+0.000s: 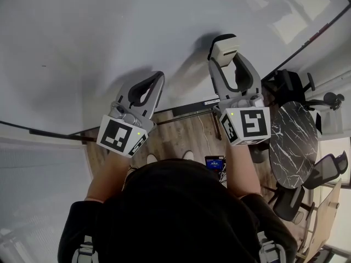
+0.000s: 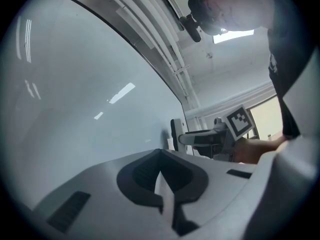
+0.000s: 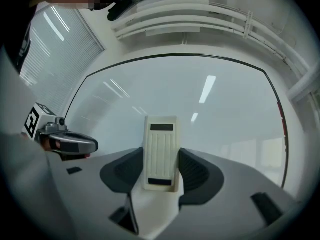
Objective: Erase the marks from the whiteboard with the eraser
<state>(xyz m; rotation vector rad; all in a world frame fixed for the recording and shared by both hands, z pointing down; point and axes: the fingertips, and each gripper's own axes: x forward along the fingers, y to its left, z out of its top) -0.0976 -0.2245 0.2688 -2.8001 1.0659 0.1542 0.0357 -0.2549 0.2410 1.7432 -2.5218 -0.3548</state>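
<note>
A person stands facing a large whiteboard (image 1: 109, 26), seen from above their head, holding a gripper in each hand up towards it. Towards the board's left, the left gripper (image 1: 159, 76) points at the surface from close by; its jaws are pressed together with nothing between them, and whether its tip touches the board cannot be told. To its right and a little higher on the board, the right gripper (image 1: 226, 58) has its jaws clamped on the sides of a cream eraser (image 1: 225, 48), whose far face seems to rest against the board. The board looks almost wholly blank around both tools. One tiny dark dash (image 1: 44, 66) shows far to the left. Judging by that, the wiping seems nearly finished, with perhaps that speck left.
</note>
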